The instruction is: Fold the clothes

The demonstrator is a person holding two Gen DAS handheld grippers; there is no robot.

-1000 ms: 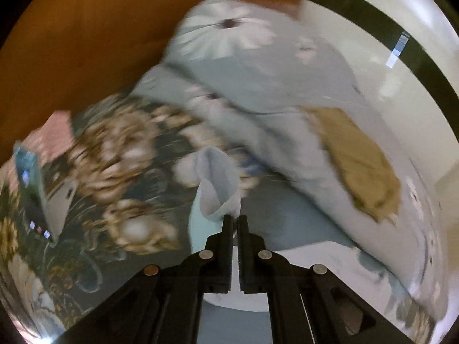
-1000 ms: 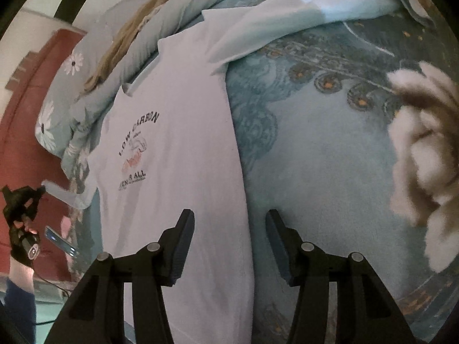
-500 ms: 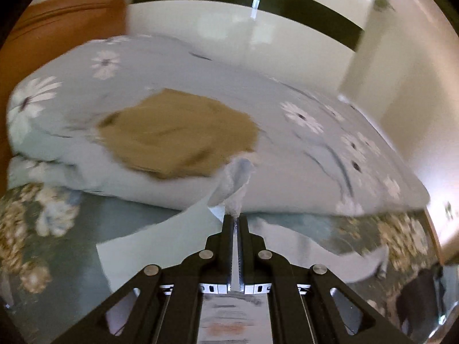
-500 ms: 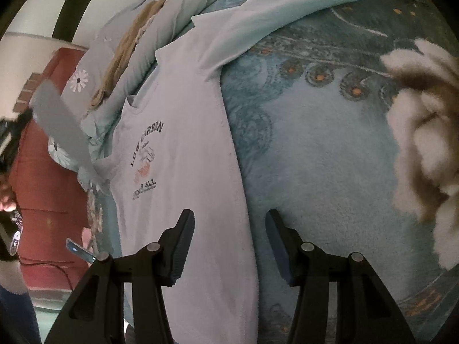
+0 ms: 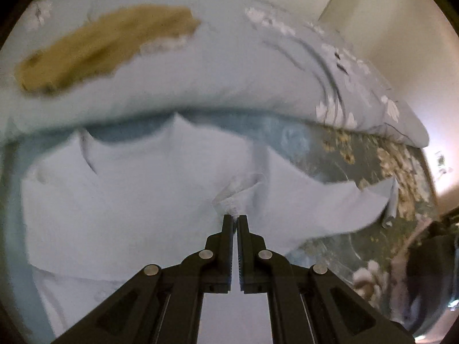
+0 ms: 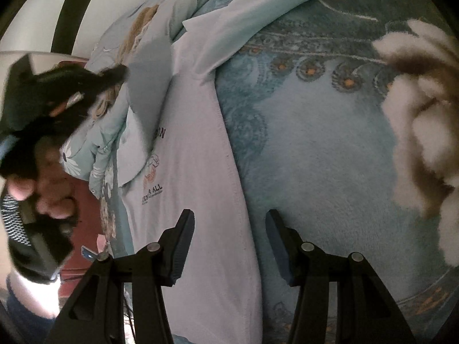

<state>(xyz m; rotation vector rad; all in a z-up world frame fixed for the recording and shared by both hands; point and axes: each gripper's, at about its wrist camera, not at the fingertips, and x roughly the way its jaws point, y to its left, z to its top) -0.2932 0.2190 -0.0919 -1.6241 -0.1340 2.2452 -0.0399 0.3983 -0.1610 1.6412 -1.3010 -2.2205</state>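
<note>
Pale blue sleeve (image 5: 238, 197), pinched in your closed left gripper (image 5: 234, 217), has come from the far left over the T-shirt (image 6: 195, 189) on the bed blanket (image 6: 315, 157), so this first fold is almost laid, while your right gripper (image 6: 229, 220) waits half open and empty near the hem.

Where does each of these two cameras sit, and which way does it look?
Left wrist: on the left gripper, looking down its shut fingers, which pinch a sleeve of the pale blue printed T-shirt.
Right wrist: on the open right gripper, above the shirt's edge and the teal floral blanket; a hand shows.
Shared: the shirt, blanket and daisy-print duvet.
</note>
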